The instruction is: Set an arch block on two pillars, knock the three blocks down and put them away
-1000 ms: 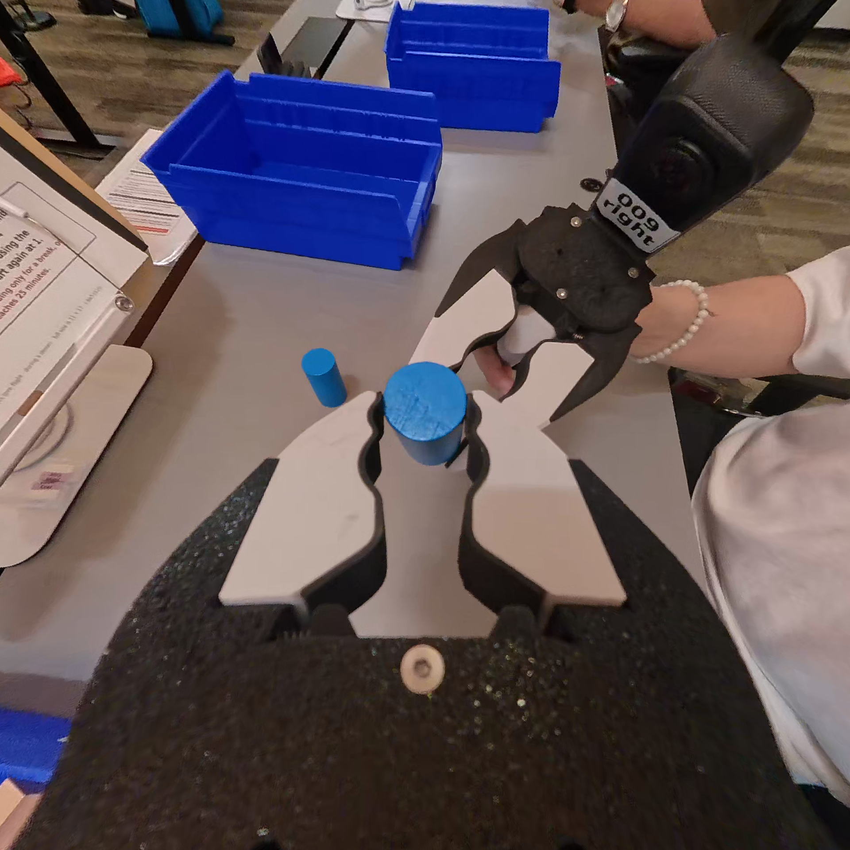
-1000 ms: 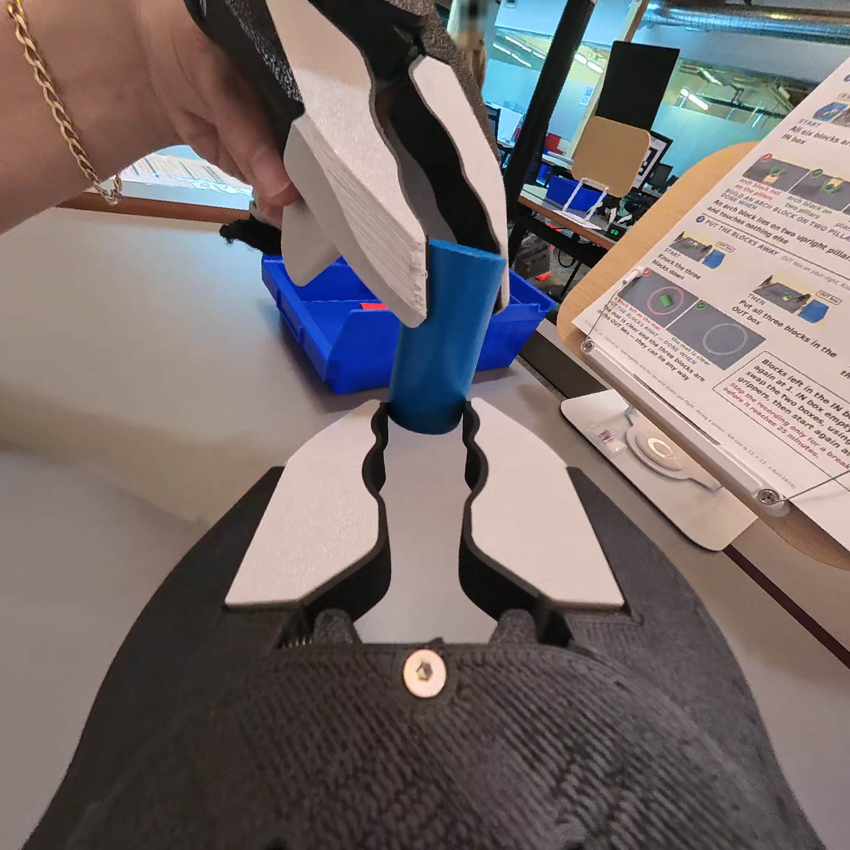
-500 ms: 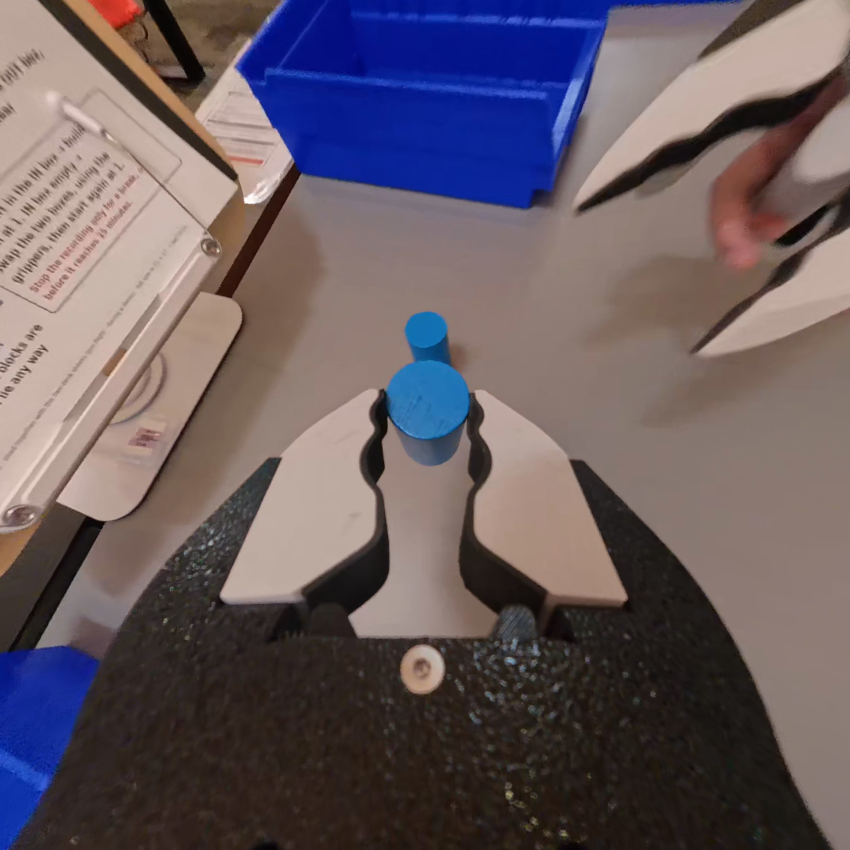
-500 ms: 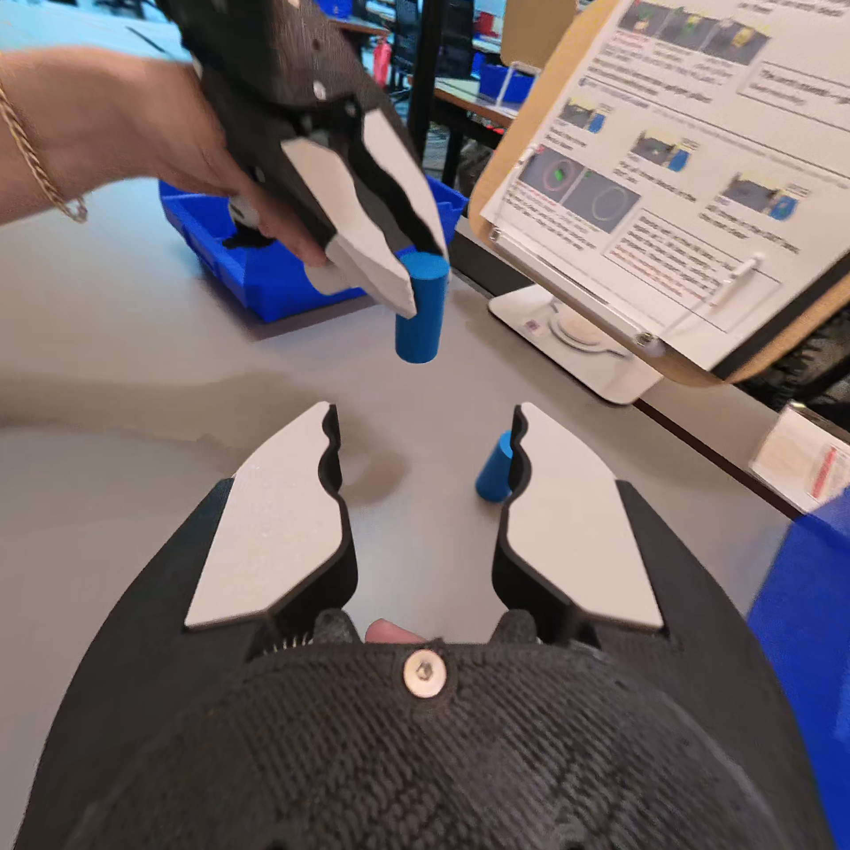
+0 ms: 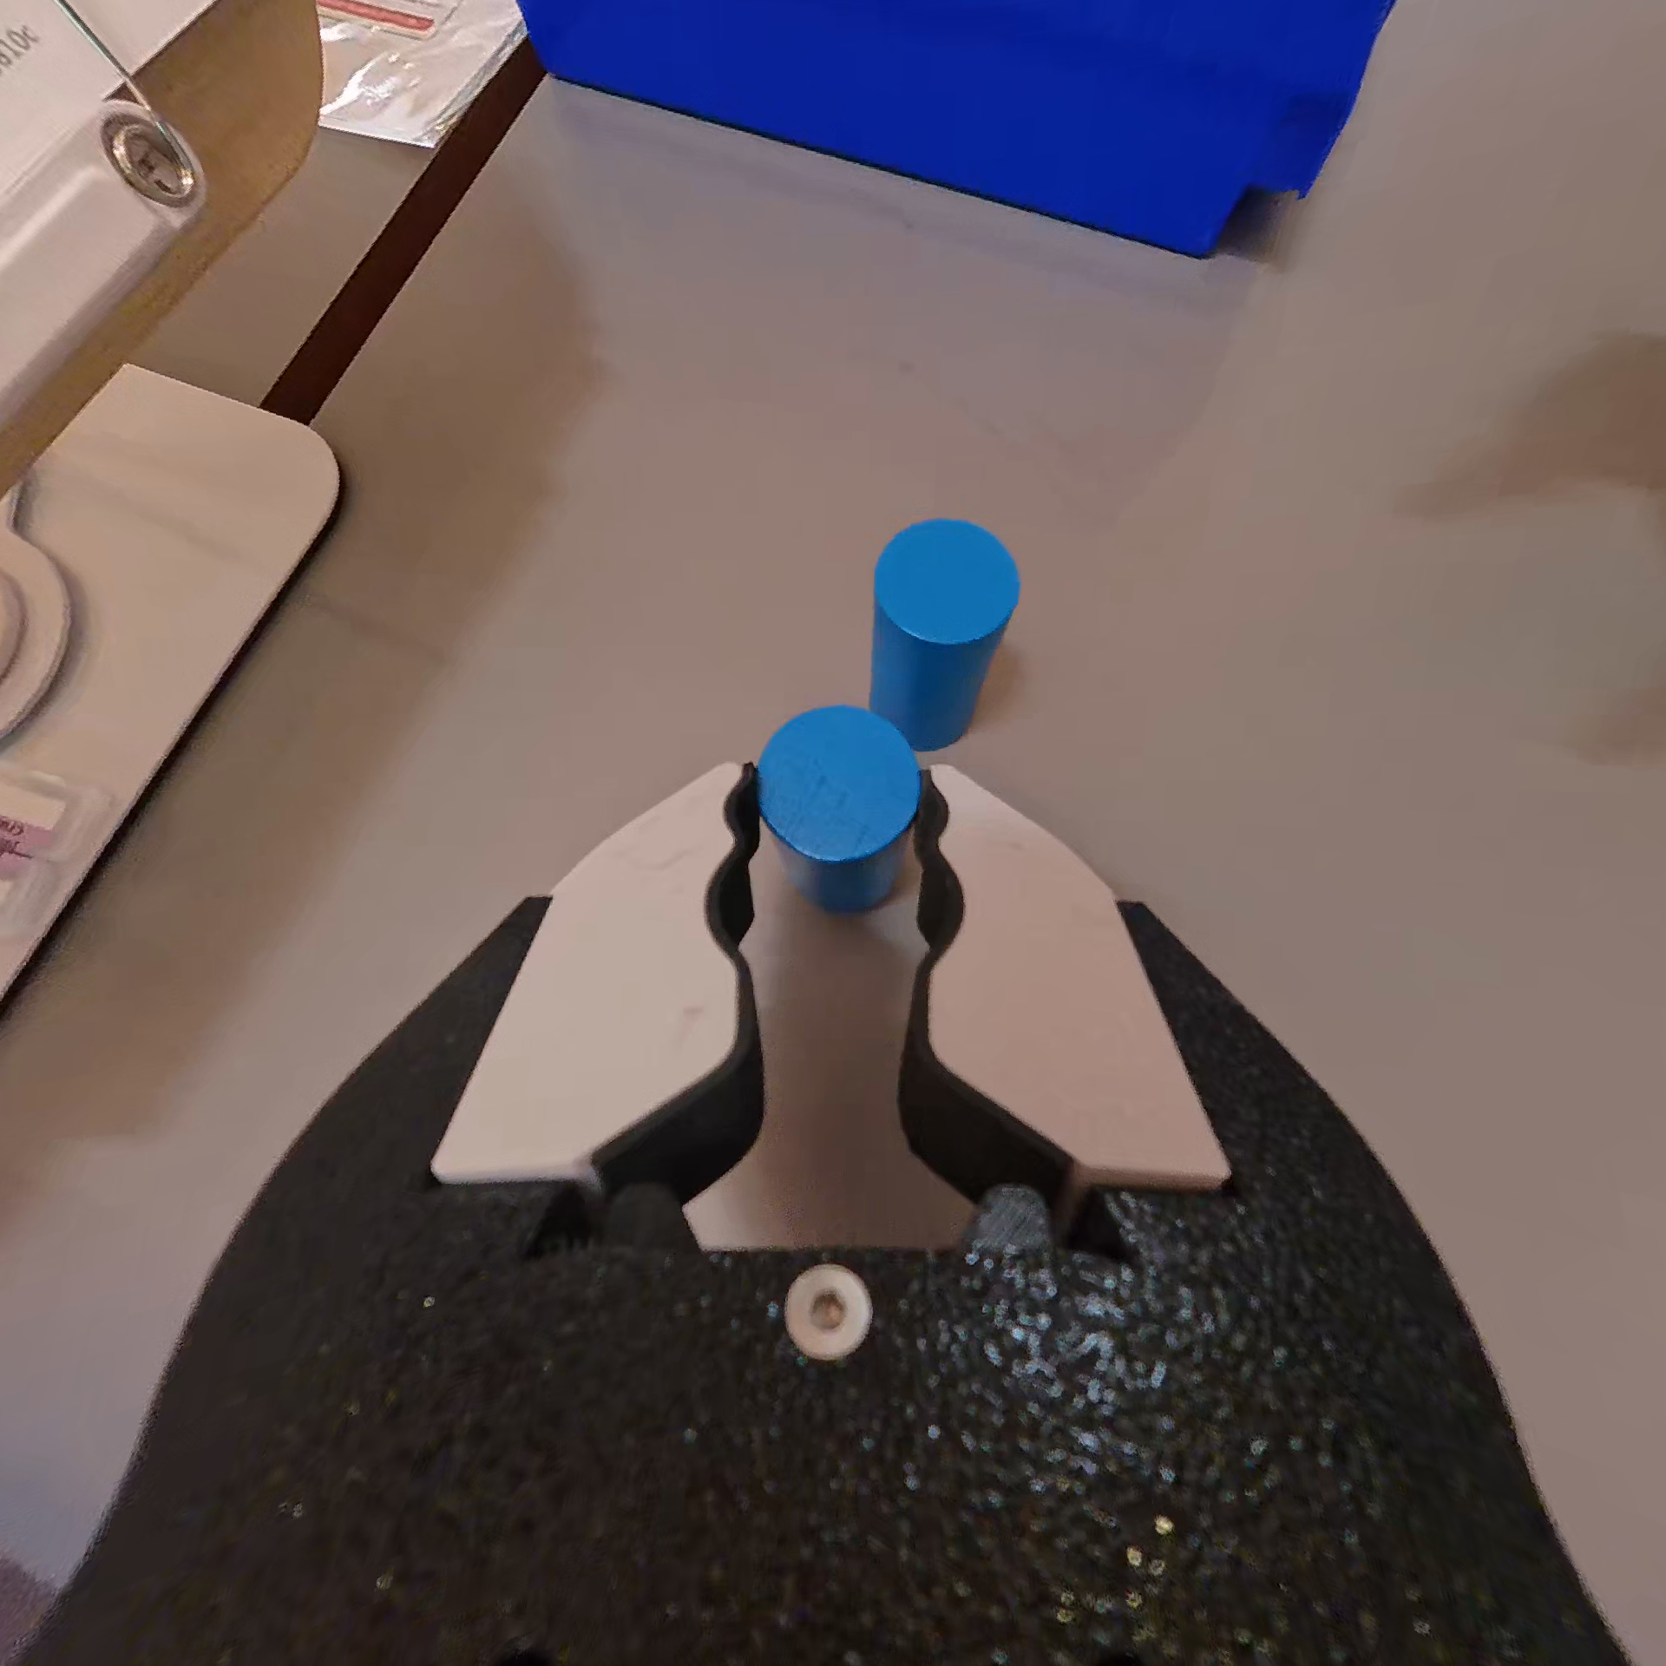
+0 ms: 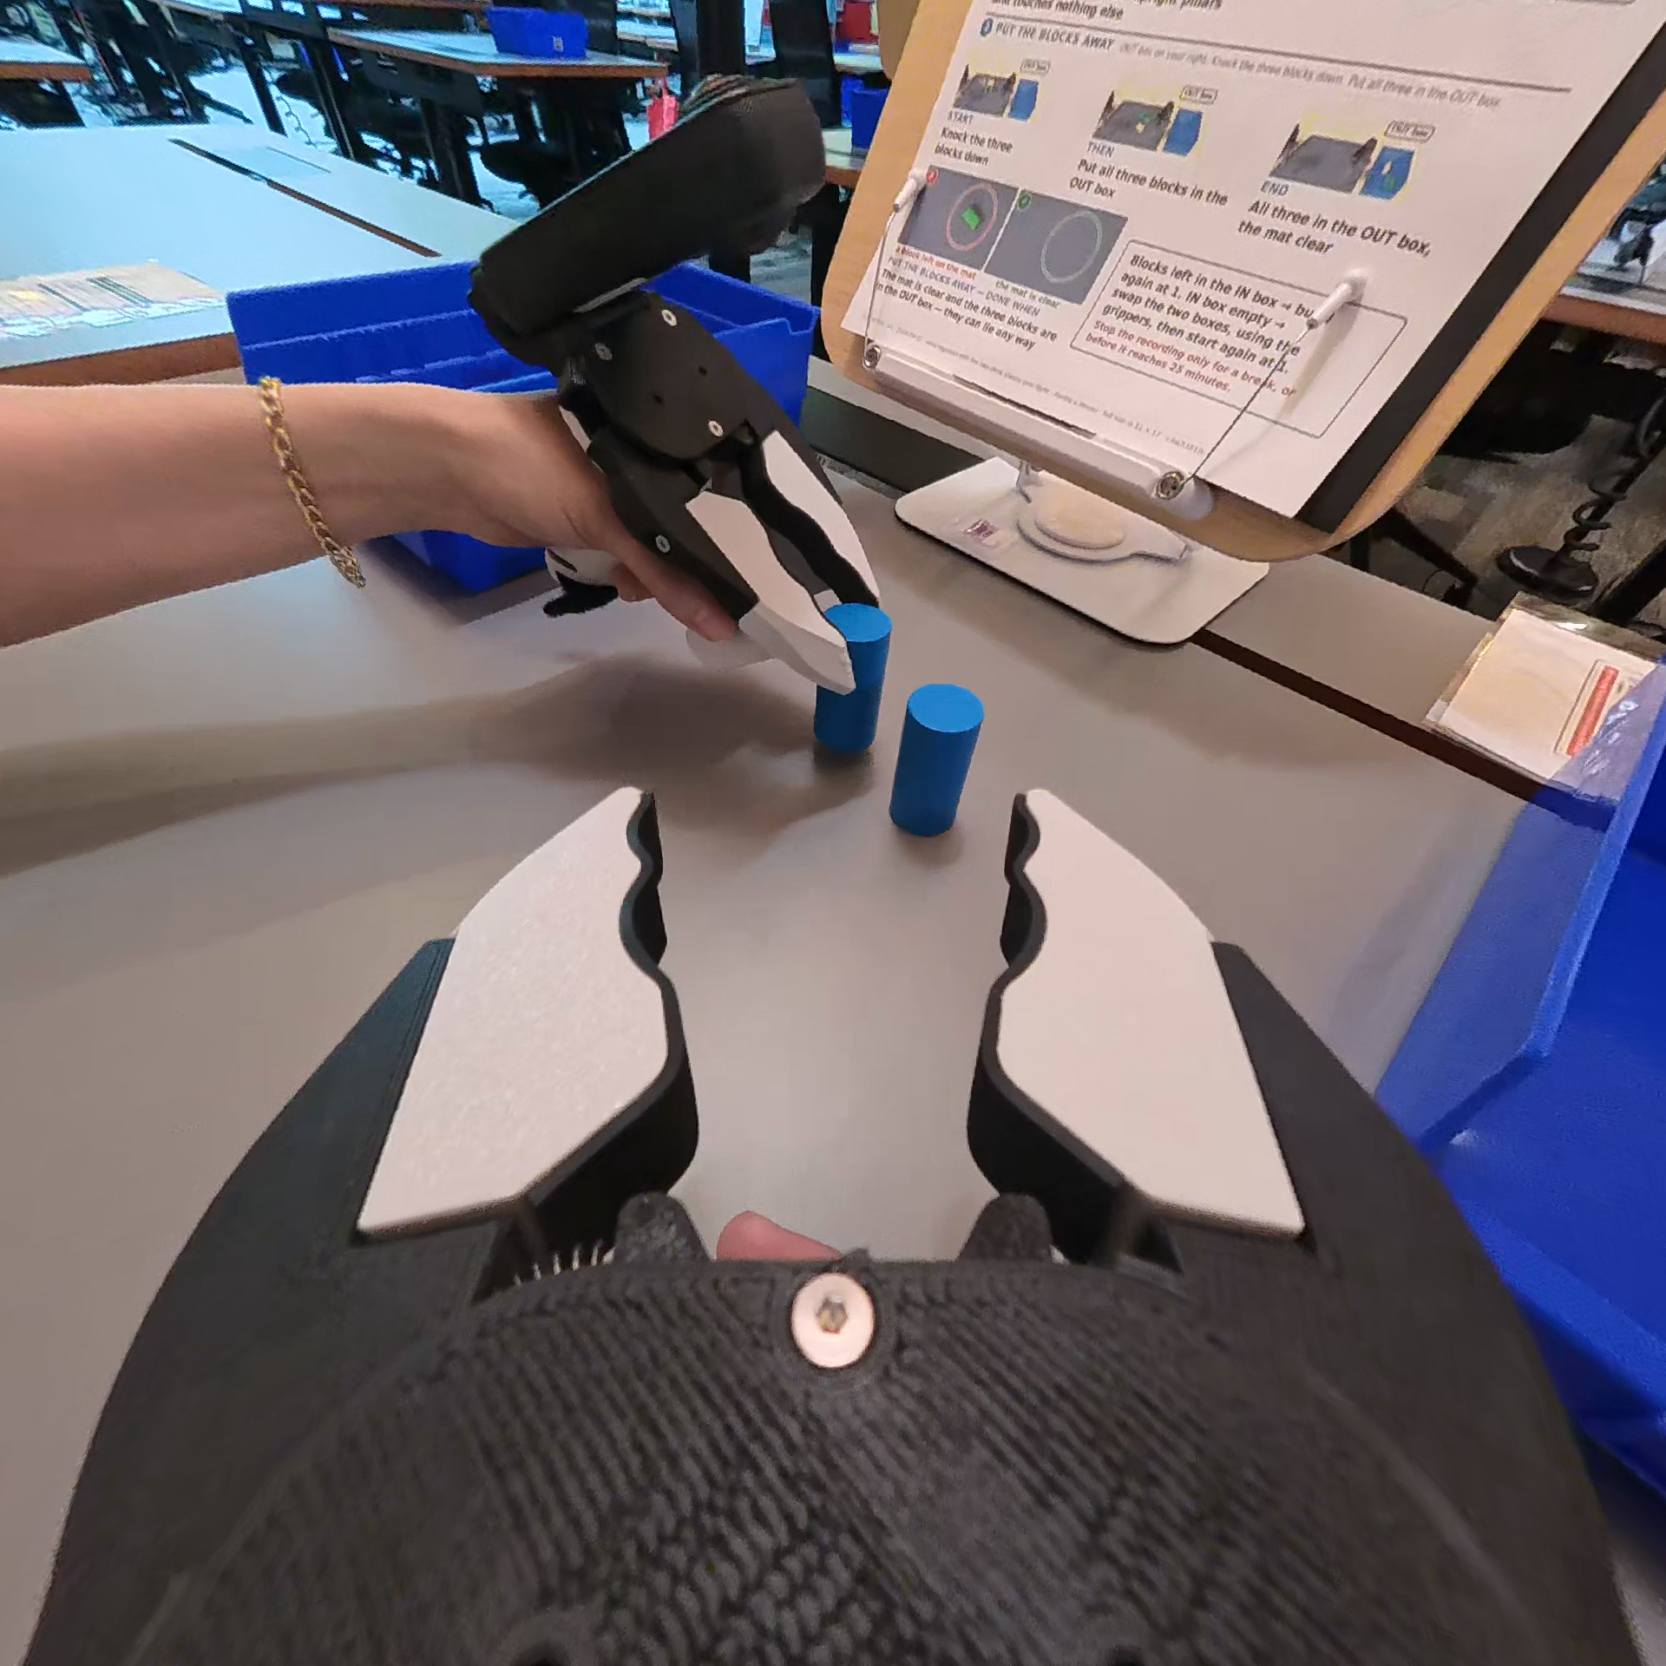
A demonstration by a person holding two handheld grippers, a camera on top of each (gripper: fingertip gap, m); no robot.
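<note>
My left gripper (image 5: 835, 777) is shut on a blue cylinder (image 5: 834, 802), held upright with its foot at or just above the grey table (image 5: 1262, 721). It also shows in the right wrist view (image 6: 847, 658), gripping the top of that cylinder (image 6: 847, 712). A second blue cylinder (image 5: 938, 631) stands upright close beside it, apart from it; it also shows in the right wrist view (image 6: 933, 757). My right gripper (image 6: 829, 802) is open and empty, low over the table, a short way in front of both cylinders.
A blue bin (image 5: 947, 117) stands beyond the cylinders, another blue bin (image 6: 1551, 1037) at my right and one behind the left hand (image 6: 361, 334). An instruction board on a white stand (image 6: 1127, 577) sits at the table's edge, with a plastic sleeve (image 6: 1533, 694) nearby. Some 15 centimetres of space lies between my two pairs of fingers.
My right gripper let go of the cylinder, opened and drew back. My left gripper carried the cylinder down beside the standing cylinder.
</note>
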